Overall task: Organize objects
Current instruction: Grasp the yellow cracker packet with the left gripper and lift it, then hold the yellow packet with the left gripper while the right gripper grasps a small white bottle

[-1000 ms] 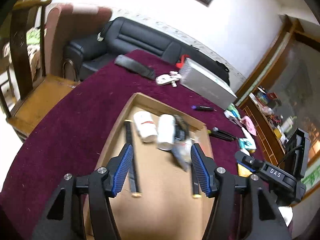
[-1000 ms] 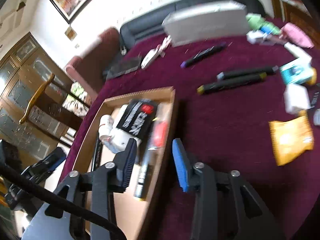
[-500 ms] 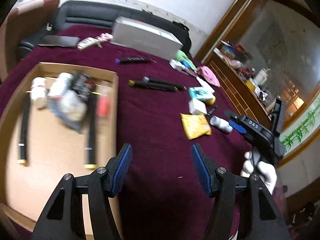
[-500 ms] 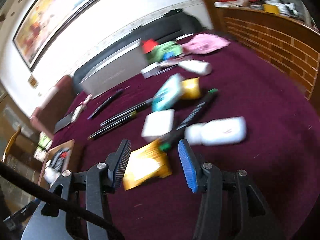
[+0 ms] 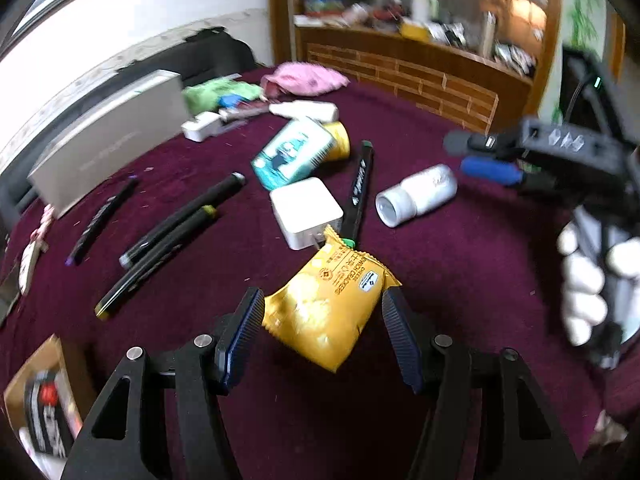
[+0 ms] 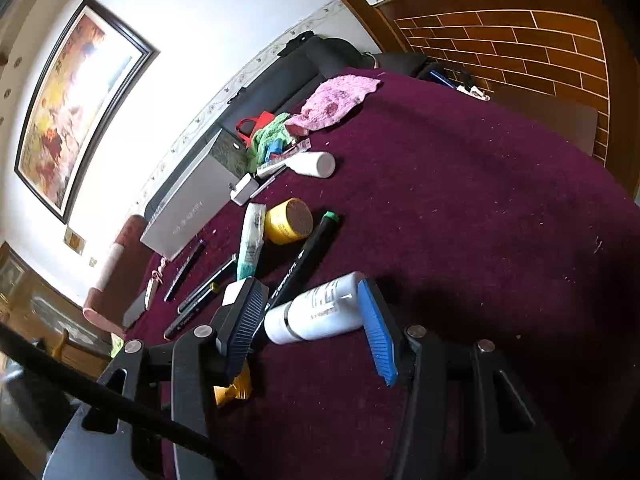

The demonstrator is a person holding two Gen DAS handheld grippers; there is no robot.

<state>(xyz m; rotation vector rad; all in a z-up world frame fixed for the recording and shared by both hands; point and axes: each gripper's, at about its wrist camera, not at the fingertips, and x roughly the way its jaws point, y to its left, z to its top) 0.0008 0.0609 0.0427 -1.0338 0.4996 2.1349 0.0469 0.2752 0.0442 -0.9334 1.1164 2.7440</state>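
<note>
The spread left gripper frames a crinkled yellow snack bag on the velvety tabletop, while the right gripper, jaws just opened wider, spans a smooth white bottle lying crosswise, untouched.

I see a matt, fuzzy maroon cloth over the table, a glossy crinkled yellow foil packet, a smooth white plastic bottle, a nubby pink towel, glossy wood panelling

Daylit room, bright white wall glaring. Left view motion-smeared, worst at edges. Fisheye bends both; corners black.
</note>
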